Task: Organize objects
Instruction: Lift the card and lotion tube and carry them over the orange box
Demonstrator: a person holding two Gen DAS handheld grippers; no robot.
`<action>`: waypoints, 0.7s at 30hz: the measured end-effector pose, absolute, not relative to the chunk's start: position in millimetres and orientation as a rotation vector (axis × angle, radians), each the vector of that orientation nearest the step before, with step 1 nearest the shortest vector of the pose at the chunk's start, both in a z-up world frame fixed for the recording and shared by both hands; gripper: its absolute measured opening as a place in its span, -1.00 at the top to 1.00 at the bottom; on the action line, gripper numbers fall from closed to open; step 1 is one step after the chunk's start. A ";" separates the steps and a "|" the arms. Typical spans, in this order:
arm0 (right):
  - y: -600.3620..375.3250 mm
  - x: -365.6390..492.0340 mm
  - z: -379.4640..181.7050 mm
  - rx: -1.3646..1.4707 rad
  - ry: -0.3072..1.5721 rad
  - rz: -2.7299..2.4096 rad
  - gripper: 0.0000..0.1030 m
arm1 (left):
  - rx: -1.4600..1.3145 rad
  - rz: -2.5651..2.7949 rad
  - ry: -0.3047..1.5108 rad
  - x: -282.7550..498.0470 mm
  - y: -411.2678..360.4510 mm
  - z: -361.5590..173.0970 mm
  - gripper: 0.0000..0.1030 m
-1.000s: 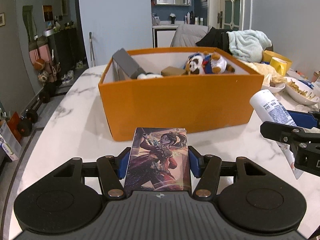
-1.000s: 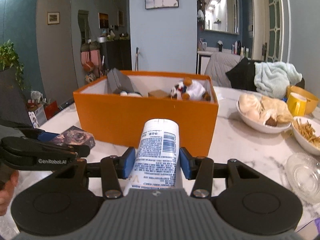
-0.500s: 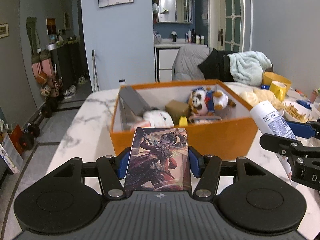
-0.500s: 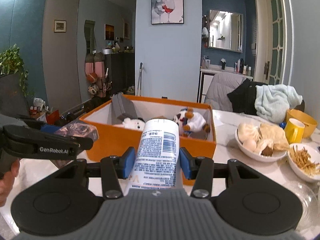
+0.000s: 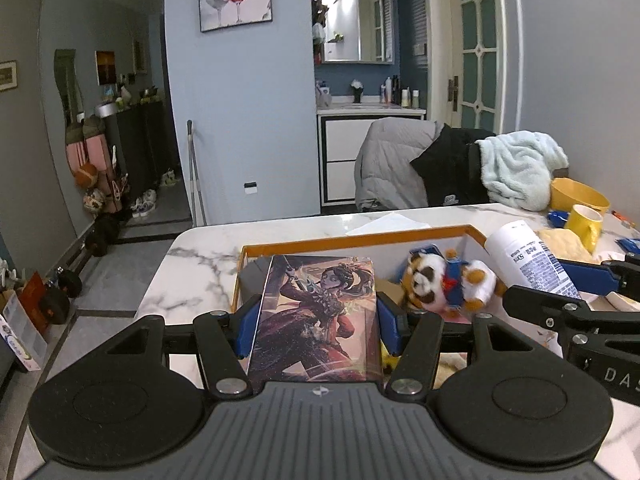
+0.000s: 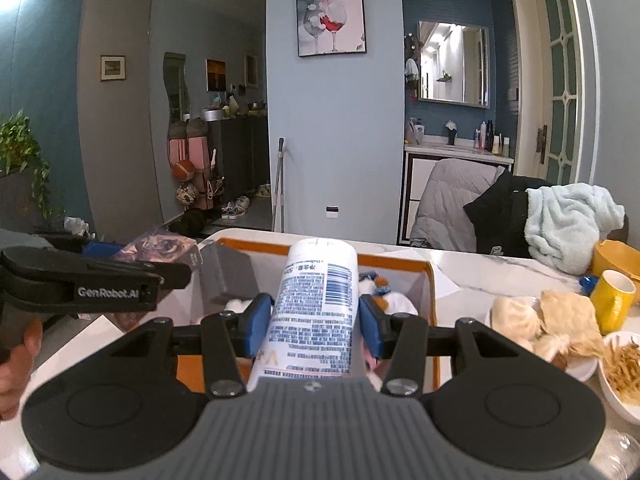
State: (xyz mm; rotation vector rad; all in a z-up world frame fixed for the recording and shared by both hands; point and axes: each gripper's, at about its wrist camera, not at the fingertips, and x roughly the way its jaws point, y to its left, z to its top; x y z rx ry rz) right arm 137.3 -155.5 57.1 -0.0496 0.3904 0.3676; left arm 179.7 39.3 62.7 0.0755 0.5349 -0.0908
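My left gripper (image 5: 318, 316) stays clamped on the illustrated card box (image 5: 316, 320), my right gripper (image 6: 316, 320) on the white printed tube (image 6: 316, 308). Since a second ago both have risen over the orange cardboard box (image 5: 360, 241), now at 12 o'clock below them.

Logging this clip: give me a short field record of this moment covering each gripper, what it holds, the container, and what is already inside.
left gripper: shut on illustrated card box, above the box
right gripper: shut on white tube, above the box
container: orange box on marble table, open top
inside: panda plush, grey block; other items partly hidden
nearby: yellow mug, bowl of buns
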 end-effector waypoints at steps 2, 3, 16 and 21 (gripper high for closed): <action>-151.9 152.8 55.5 -0.044 0.403 0.368 0.03 | 0.063 -0.087 0.552 193.3 40.6 58.0 -0.32; -150.5 161.3 54.0 -0.039 0.410 0.369 0.03 | 0.052 -0.087 0.565 200.0 41.9 54.6 -0.32; -137.3 221.7 16.5 -0.036 0.520 0.370 0.03 | 0.016 -0.098 0.685 230.5 45.3 17.4 -0.32; -132.7 225.8 5.6 -0.039 0.541 0.373 0.03 | 0.024 -0.101 0.701 233.6 41.2 11.8 -0.32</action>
